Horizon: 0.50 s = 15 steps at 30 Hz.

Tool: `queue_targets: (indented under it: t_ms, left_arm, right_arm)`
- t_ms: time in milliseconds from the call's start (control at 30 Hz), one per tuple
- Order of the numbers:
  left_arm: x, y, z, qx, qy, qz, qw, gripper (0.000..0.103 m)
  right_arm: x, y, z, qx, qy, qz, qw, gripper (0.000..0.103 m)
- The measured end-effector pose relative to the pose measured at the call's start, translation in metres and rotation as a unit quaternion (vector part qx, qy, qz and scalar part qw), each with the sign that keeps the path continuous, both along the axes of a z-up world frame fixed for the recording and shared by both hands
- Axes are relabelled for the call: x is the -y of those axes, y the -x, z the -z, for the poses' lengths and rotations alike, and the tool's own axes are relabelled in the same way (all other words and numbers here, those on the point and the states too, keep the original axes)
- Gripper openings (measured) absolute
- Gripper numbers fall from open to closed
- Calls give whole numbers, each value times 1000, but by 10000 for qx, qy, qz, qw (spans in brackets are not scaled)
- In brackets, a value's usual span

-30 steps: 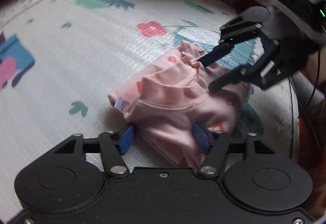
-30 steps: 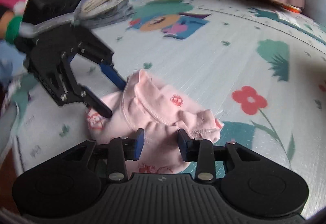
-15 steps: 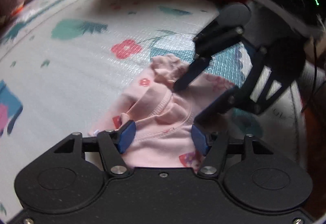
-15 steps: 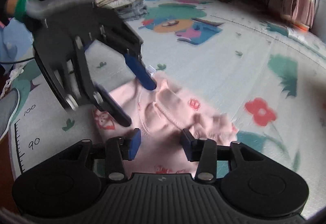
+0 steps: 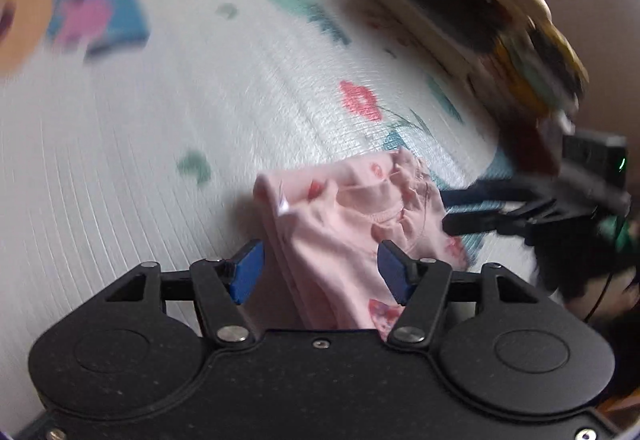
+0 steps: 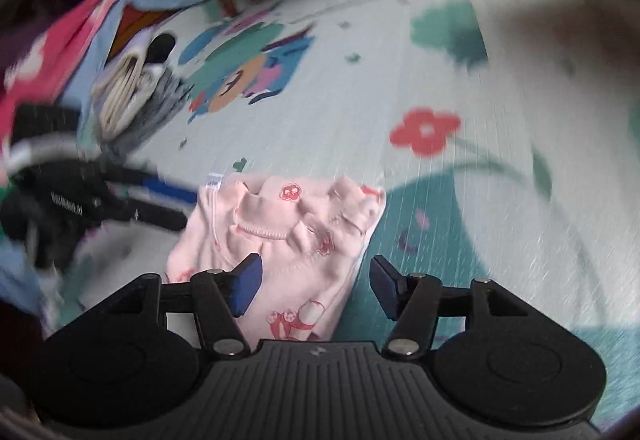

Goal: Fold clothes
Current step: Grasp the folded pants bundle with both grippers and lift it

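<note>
Left wrist: left claw open astride crumpled pink garment; right claw open.

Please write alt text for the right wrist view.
A folded pink garment lies on a patterned play mat before the open right gripper. The left gripper reaches in from the left, and the picture is motion-blurred.
</note>
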<state>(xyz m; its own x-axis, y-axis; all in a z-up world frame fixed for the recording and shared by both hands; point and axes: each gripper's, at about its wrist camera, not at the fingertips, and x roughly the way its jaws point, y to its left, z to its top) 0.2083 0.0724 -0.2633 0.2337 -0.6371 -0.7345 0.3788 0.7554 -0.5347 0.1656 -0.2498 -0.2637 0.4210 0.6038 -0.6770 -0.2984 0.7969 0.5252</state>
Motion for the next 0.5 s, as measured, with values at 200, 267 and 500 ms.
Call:
queue_targets:
  t_ms: [200,267,500]
  left_arm:
    - [-5,12,7,-403,330,-151,9985,46]
    - [-4,10,6,-510,385,-246,9977,46]
    - [20,13,4,-355,107,-170,9992,35]
  right_arm:
    - [1,-2,17,-407,-341,256,9983,53]
    - [3,-1,20,-500,-464,454,9966,52]
    - [-12,4,22,-548,-407,628,9957,50]
